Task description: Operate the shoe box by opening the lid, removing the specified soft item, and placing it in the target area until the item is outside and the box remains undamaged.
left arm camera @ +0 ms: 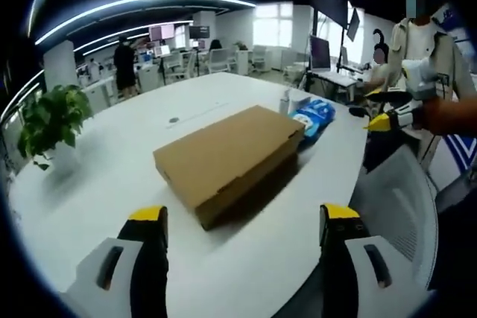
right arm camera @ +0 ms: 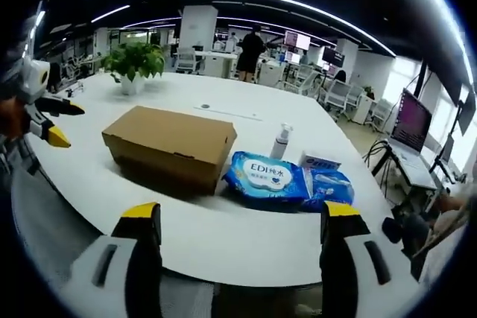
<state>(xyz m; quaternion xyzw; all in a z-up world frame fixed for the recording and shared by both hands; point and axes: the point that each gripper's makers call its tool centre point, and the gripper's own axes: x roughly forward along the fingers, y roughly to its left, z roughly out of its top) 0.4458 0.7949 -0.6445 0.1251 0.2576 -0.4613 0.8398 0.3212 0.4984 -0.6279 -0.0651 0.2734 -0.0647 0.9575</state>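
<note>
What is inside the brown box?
That cannot be seen: the cardboard shoe box sits on the white table with its lid shut, so its contents are covered. Both grippers are open, away from it.

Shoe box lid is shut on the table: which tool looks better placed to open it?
Probably the left tool: the shoe box lies straight ahead between its open jaws. The right tool is open too, but there the box sits off to one side, beside the wipes pack.

A blue wipes pack (right arm camera: pixel 287 179) lies on a white table (right arm camera: pixel 246 236) beside a pump bottle (right arm camera: pixel 280 142) and a small white box (right arm camera: pixel 320 161), with a potted plant (right arm camera: pixel 134 65) at the far edge and a person (right arm camera: pixel 249 51) standing among office desks beyond.
</note>
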